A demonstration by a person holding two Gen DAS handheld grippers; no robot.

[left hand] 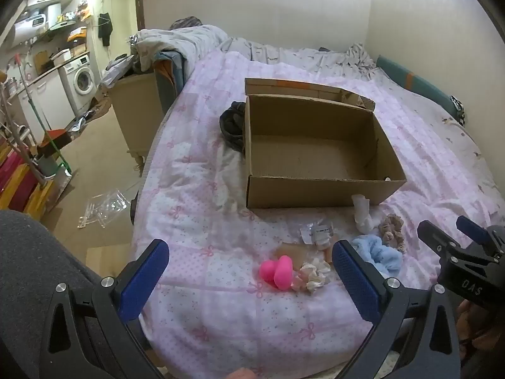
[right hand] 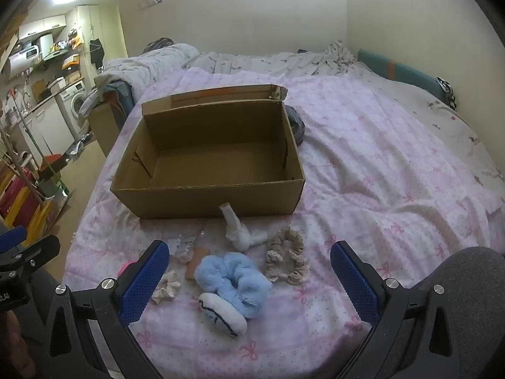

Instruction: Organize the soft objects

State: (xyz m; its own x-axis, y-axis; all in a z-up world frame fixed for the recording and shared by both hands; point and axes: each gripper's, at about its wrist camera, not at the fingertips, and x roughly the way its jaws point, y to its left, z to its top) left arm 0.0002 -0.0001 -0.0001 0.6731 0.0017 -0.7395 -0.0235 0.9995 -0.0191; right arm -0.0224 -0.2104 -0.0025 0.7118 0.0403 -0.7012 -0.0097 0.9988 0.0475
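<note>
An open empty cardboard box (left hand: 315, 186) (right hand: 208, 199) sits on the pink bedspread. In front of it lie soft items: a pink plush piece (left hand: 277, 273), a cream scrunchie (left hand: 312, 276) (right hand: 165, 289), a fluffy blue scrunchie (left hand: 380, 254) (right hand: 233, 279), a beige scrunchie (left hand: 391, 230) (right hand: 285, 260), a white cloth piece (left hand: 361, 213) (right hand: 241, 232) and a white oval pad (right hand: 222, 314). My left gripper (left hand: 249, 279) is open and empty above the pink plush piece. My right gripper (right hand: 249, 279) is open and empty above the blue scrunchie; it also shows in the left wrist view (left hand: 451, 232).
A small plastic packet (left hand: 317, 232) (right hand: 183, 246) and a tan card (right hand: 197, 263) lie among the items. A dark garment (left hand: 232, 124) lies beside the box. A rumpled duvet (right hand: 221, 58) is at the bed's far end. The floor and kitchen clutter are on the left.
</note>
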